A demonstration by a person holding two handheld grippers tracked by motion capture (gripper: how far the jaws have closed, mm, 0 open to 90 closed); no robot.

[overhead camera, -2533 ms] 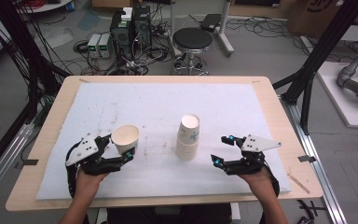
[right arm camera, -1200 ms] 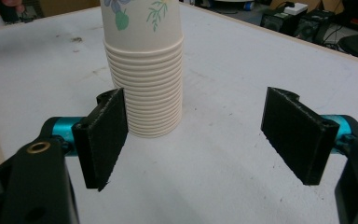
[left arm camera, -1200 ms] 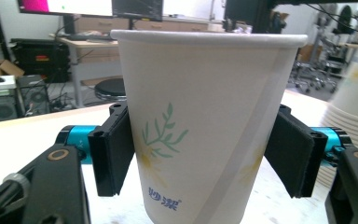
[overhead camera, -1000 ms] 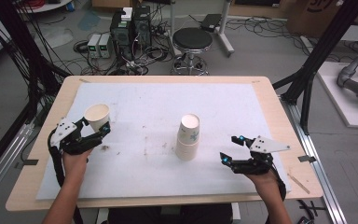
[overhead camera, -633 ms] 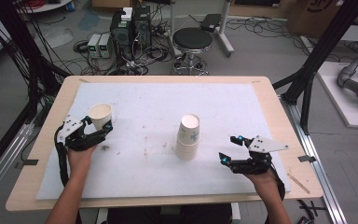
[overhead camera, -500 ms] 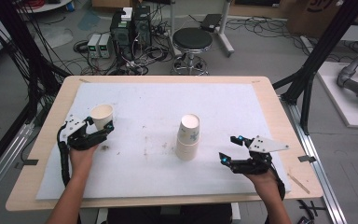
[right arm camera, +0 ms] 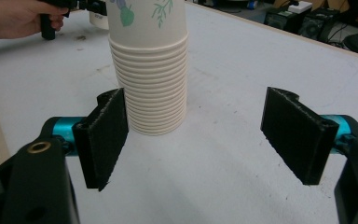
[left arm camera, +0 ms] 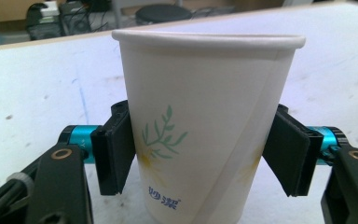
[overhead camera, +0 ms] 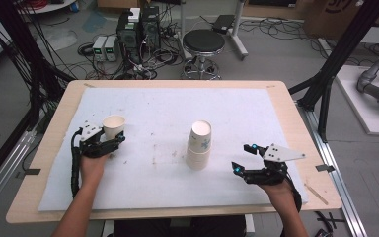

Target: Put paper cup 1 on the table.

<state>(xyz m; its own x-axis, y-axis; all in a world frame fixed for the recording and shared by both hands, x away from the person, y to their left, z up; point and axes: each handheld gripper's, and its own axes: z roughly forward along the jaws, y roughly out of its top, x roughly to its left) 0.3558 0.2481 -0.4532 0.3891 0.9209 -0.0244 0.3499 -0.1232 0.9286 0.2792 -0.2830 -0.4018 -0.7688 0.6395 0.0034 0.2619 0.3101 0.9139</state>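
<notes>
Left gripper (overhead camera: 109, 143) has the cup (overhead camera: 113, 127) upright at the mat's (overhead camera: 276, 113) left side, jaws just closing a little, pads (left arm camera: 115, 147) pressing its walls so it sets down without tipping. Right gripper (overhead camera: 242, 159) waits wide open and empty beside the stack (overhead camera: 199, 144), likely ready to steady it.

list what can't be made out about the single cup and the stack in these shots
- Single cup, left gripper view: base cut off by the bottom edge; inside hidden by its near wall.
- Left tongs, high view: too small to tell whether the pads press the cup.
- Cup stack, right gripper view: top cut off by the upper edge.
</notes>
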